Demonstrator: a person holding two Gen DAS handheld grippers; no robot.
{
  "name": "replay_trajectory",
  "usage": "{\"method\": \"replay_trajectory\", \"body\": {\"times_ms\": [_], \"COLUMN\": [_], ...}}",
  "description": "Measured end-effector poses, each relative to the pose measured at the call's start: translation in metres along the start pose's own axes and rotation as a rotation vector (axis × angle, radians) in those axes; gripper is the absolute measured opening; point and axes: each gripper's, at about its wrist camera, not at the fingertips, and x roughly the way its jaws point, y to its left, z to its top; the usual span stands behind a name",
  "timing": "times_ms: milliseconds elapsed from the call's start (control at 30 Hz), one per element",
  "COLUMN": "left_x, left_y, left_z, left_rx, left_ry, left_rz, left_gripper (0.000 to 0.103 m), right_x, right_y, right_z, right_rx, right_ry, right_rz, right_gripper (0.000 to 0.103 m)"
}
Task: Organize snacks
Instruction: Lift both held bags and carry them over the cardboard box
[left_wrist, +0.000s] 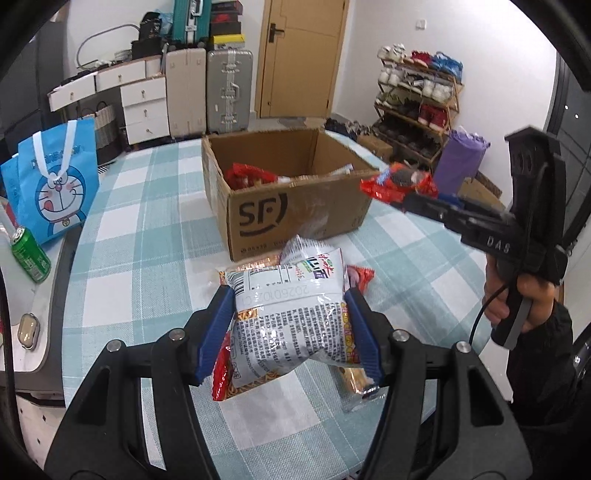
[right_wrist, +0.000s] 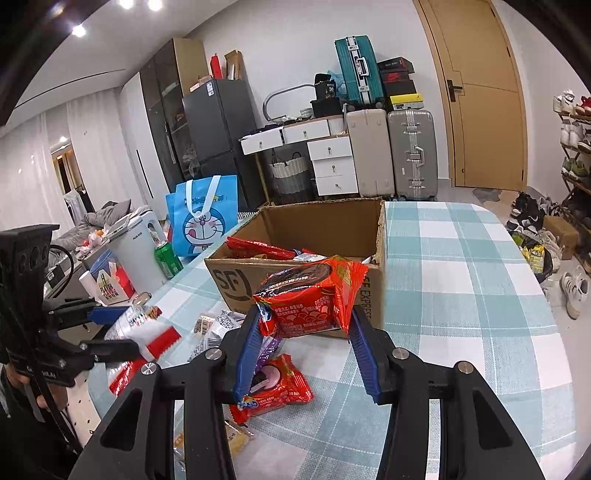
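Snack sorting, part-way. The left hand-held gripper (left_wrist: 290, 332) clamps a white noodle packet (left_wrist: 291, 325), lifted just above the checked tabletop (left_wrist: 147, 229); the right hand-held gripper (right_wrist: 304, 339) pinches a red biscuit packet (right_wrist: 310, 295) near the cardboard box (left_wrist: 295, 206). Several red packets already lie inside the box; others remain on the tabletop, including a red packet (right_wrist: 277, 387) below the right gripper. Legible writing: "SF" and "EXPRESS" on the box, "20260102" on the noodle packet.
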Motion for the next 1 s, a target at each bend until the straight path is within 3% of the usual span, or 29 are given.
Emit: {"method": "replay_trajectory", "body": {"times_ms": [167, 333, 667, 1000], "left_x": [-0.014, -0.021, 0.005, 0.029], "left_y": [0.009, 0.010, 0.021, 0.021], "left_z": [0.014, 0.028, 0.062, 0.094], "left_rx": [-0.067, -0.071, -0.136, -0.112], "left_ry": [-0.086, -0.142, -0.152, -0.180], "left_rz": [0.017, 0.032, 0.031, 0.129], "left_gripper": [0.059, 0.059, 0.059, 0.059], "right_x": [-0.002, -0.003, 0.000, 0.013], "right_y": [0.001, 0.002, 0.003, -0.002], "right_z": [0.002, 0.003, 0.014, 0.028], "right_rx": [0.010, 0.018, 0.021, 0.041], "right_ry": [-0.018, -0.031, -0.064, -0.071], "right_rz": [0.013, 0.018, 0.008, 0.003], "right_gripper": [0.047, 0.047, 0.047, 0.047]}}
